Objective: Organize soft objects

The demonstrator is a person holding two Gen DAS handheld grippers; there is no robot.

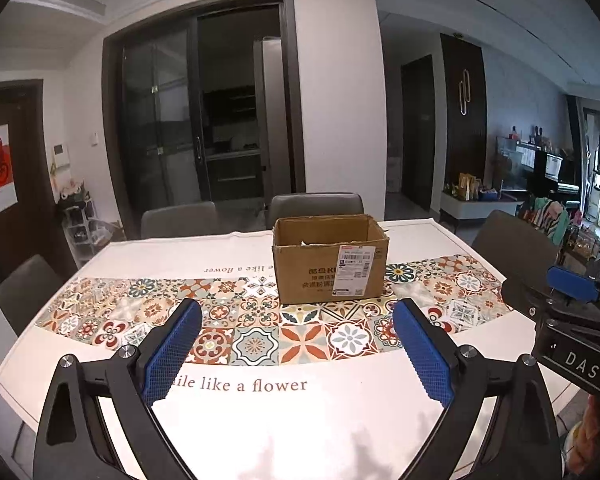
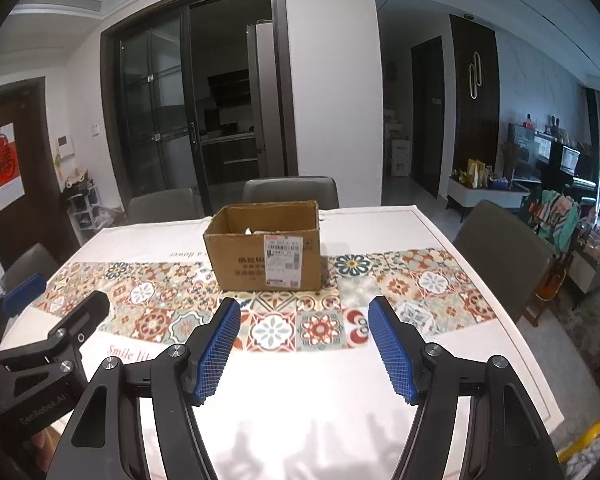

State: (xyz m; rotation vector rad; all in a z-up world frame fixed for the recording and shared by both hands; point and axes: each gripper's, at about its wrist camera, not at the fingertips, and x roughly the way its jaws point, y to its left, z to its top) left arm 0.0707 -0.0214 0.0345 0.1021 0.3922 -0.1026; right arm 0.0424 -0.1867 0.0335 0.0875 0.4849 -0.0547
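With both your left gripper (image 1: 296,344) and right gripper (image 2: 304,344) spread and empty, the box (image 1: 330,258) sat at twelve o'clock on the table (image 1: 260,420), so a level approach suited.

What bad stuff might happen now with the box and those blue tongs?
1. The cardboard box sits free on the tablecloth; a bump from either tongs would probably slide or tip it.
2. The left tongs and right tongs, both open and empty, sit close side by side, so they may knock together when reaching in.
3. Something pale shows inside the box, but too little to identify, so a grab could miss.
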